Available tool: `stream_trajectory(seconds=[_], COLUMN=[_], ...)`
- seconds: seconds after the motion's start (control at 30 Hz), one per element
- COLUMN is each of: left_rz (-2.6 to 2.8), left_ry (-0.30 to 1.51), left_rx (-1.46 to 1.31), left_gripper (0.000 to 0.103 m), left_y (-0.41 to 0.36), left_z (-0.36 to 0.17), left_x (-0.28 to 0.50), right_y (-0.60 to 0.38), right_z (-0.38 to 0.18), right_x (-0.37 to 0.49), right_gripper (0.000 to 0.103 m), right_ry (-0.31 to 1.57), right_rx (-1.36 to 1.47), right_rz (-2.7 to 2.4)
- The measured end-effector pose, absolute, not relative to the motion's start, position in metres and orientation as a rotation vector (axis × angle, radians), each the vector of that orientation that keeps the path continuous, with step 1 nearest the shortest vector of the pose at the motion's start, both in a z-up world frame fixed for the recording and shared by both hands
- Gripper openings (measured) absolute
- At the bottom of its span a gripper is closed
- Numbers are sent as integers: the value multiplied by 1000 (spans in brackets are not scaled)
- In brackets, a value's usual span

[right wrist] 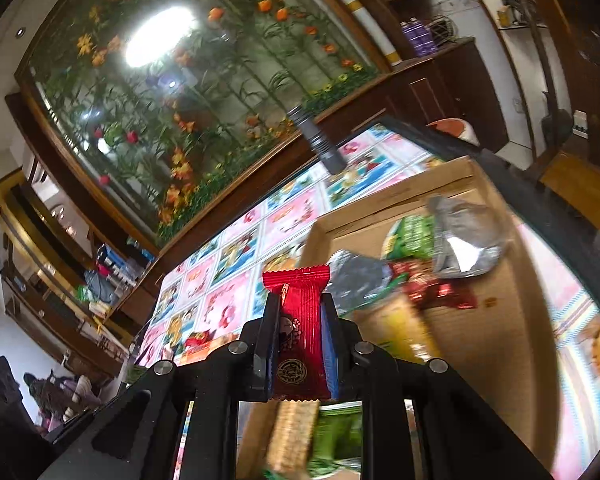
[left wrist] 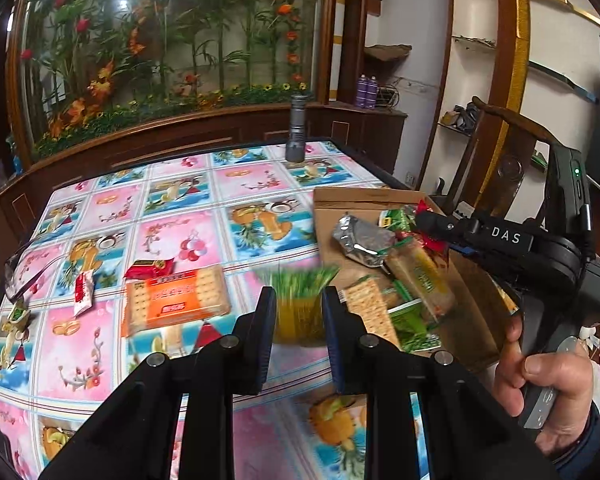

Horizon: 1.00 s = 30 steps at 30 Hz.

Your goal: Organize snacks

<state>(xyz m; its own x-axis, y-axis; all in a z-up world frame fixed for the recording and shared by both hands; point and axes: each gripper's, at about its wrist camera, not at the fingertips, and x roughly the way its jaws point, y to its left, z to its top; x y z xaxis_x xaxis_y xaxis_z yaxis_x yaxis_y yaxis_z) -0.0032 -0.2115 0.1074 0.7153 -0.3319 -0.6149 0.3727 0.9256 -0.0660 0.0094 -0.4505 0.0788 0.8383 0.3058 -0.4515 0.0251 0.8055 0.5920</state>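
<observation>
- Left tongs (left wrist: 299,312) clamped on a green-and-yellow snack packet (left wrist: 298,304), held above the tabletop (left wrist: 188,200) just beside the cardboard box (left wrist: 364,200); packet blurred, so probably a soft film pouch, though hard to say for sure.
- Right tongs (right wrist: 300,336) clamped on a red foil-wrapped snack (right wrist: 300,328), gripped across its middle with the crimped top edge standing free above the fingers — poised over the box, as seen from the right wrist view.
- Both packets light and thin, crinkly and a little slippery; best taken mid-body across the flat faces, not by the crimped seam, and squeezed gently since the contents likely crumble.
- Inside the box: a silver foil pouch (left wrist: 360,240), green-wrapped packets (left wrist: 412,320) and clear-wrapped crackers (left wrist: 370,312), loosely heaped and overlapping.
- Left out on the tabletop: an orange cracker pack (left wrist: 176,300), wide and stiff yet brittle — better pinched at a short end or a side edge; a small red packet (left wrist: 150,269) touching its far edge; a red-and-white sweet (left wrist: 83,294) just to its left.
- Grey flashlight (left wrist: 298,130) upright at the far edge, well apart from the snacks.
- Person's hand (left wrist: 540,392) wrapped round the right handle.
</observation>
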Motion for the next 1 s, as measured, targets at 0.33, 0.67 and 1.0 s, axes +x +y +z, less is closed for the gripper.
stream_trajectory(seconds=[0.33,0.67,1.0], left_rz=[-461,-403,-429], left_ry=[692,779,856], left_rx=[48,-19,-17], left_gripper=[23,24,70], left_y=[-246,-180,-189], left_z=[108,98,59], left_x=[7,42,56], right_y=[-483,-484,-474], right_z=[75,71,72], right_x=[-3,-3,0], right_gripper=[20,20,20], right_ry=[562,585,598], right_rx=[666,660,636], right_rz=[103,125,140])
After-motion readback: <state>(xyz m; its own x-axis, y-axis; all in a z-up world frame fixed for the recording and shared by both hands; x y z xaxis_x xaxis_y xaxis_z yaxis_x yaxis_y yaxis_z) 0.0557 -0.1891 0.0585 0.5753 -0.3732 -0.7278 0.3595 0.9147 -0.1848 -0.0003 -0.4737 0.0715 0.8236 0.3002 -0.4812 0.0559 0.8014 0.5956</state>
